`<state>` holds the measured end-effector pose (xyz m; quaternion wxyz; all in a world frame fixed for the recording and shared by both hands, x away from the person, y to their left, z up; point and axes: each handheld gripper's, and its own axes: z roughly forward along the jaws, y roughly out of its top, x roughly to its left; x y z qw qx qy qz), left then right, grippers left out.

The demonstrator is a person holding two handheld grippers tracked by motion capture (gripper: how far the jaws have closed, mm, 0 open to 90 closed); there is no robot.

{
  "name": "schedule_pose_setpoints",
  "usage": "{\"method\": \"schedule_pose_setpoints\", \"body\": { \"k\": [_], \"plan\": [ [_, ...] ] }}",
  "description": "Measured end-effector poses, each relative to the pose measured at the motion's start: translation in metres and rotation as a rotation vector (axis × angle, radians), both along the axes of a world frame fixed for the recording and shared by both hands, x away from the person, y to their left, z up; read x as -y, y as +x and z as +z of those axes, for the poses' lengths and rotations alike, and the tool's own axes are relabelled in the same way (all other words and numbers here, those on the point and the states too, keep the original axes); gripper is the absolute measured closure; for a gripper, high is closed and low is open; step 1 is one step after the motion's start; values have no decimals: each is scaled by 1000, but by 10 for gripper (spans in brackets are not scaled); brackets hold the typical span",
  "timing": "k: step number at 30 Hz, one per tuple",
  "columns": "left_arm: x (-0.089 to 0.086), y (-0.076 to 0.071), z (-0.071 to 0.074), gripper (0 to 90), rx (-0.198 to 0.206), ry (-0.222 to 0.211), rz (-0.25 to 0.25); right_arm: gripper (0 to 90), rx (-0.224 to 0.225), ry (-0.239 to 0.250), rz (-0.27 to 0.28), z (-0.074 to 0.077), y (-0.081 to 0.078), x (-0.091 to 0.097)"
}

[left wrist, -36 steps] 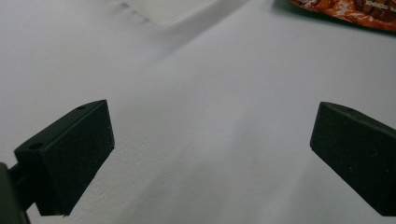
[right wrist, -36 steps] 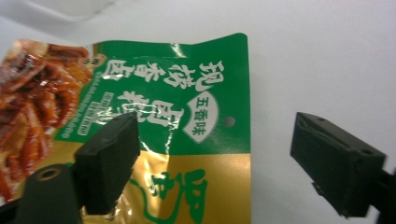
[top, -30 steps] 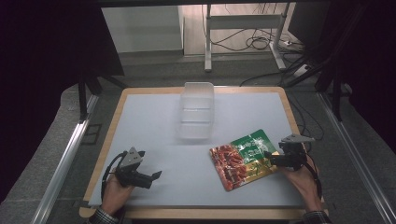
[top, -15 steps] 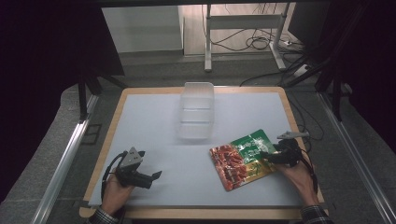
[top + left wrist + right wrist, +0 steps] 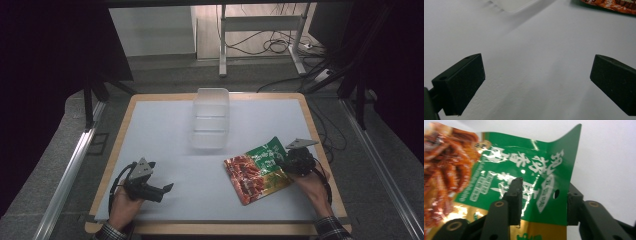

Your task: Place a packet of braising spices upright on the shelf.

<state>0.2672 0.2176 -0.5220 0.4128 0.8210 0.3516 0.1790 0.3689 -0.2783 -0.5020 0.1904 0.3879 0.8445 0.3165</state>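
Note:
A foil snack packet (image 5: 257,170), red-orange at one end and green at the other, lies on the white board at the right. My right gripper (image 5: 286,163) is at its green end. In the right gripper view the green flap (image 5: 524,167) curls up between the jaws of this gripper (image 5: 544,187). One jaw lies over the flap and the other behind its edge. These jaws have just been closing, and a gap still shows between them. My left gripper (image 5: 167,187) rests at the front left, open, with bare board between the jaws of the gripper (image 5: 537,72).
A clear plastic container (image 5: 211,120) stands at the back middle of the white board (image 5: 165,130); its corner (image 5: 511,3) shows in the left gripper view. The board has a wooden rim. Metal rails run along both sides of the table.
My right gripper has slid left onto the packet's green end, and its jaws have narrowed around the flap. The left hand has stayed still.

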Motion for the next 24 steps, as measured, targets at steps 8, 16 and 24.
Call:
{"method": "schedule_pose_setpoints", "body": {
  "k": [8,16,24],
  "plan": [
    [0,0,0,0,2,-2,1,885,-19,-1,-7,3,5,-6],
    [-1,-1,1,0,6,-7,4,888,-11,-8,7,12,2,-11],
    [-2,-1,1,0,13,-11,8,889,-1,34,7,27,-4,-13]
  ]
}}
